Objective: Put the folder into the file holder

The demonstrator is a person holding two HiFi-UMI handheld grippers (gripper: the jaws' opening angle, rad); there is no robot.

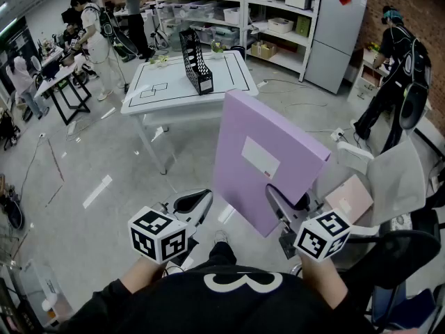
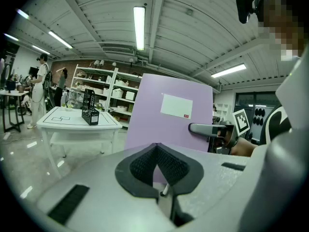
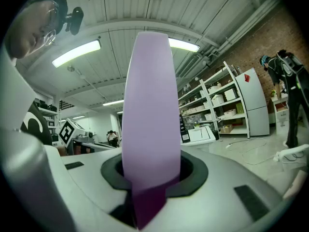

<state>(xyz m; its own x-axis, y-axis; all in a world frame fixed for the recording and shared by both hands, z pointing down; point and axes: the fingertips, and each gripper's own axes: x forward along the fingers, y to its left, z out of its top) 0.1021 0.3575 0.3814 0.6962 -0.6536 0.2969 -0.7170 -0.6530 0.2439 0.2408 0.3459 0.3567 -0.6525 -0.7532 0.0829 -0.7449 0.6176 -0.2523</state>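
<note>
Head view, right claw (image 1: 279, 199) pinching folder (image 1: 256, 134) edge, left claw (image 1: 200, 200) pressed together, file holder (image 1: 196, 62) well apart

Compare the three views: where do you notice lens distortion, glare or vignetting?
Head view: wide-angle bending curves the table edges, folder sharp. Left gripper view: dark round vignette, ceiling light glares white. Right gripper view: the folder, close between the jaws, bulges barrel-like.

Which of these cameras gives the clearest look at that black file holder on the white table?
The head view: the file holder stands whole on the white table, seen from above. The left gripper view shows it small and far off. In the right gripper view the purple folder hides most of it.
</note>
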